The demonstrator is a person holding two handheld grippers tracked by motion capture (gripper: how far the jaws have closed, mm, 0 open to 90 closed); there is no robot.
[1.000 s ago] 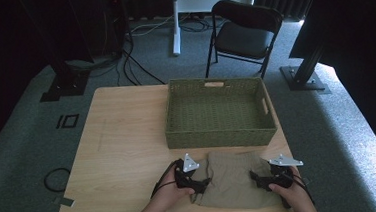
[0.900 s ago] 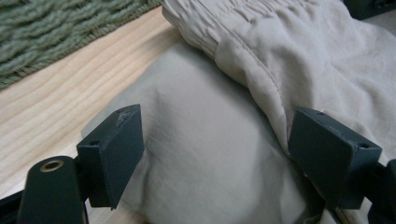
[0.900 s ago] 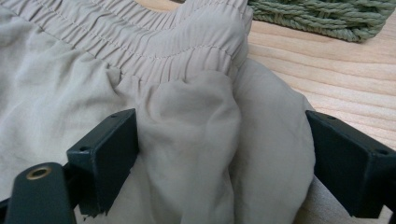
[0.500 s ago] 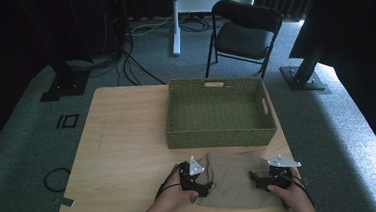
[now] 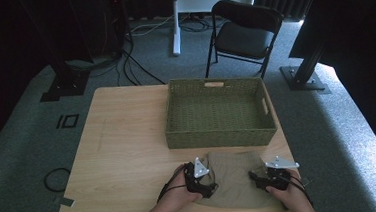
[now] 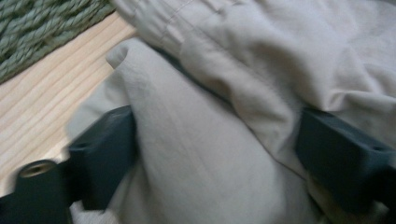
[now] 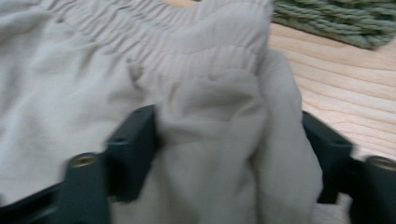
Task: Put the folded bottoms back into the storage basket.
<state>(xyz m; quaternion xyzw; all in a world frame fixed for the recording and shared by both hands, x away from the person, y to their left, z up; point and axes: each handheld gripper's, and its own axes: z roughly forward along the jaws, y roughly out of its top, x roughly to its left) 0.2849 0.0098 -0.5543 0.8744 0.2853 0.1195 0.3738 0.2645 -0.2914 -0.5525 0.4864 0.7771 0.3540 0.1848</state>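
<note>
A beige garment (image 5: 234, 183) is lying bunched on the wooden desk (image 5: 124, 155), just in front of the green woven basket (image 5: 219, 113), at the desk's near edge. A person's two hands are working at it, one on each side. The left gripper (image 5: 205, 181) is sitting at the cloth's left edge, its fingers (image 6: 105, 154) partly spread with a thick fold of fabric bulging between them. The right gripper (image 5: 265, 177) is sitting at the cloth's right edge, its fingers (image 7: 133, 149) likewise holding a bunched fold. Both close views are blurred, so the grip looks firm but may be loose.
</note>
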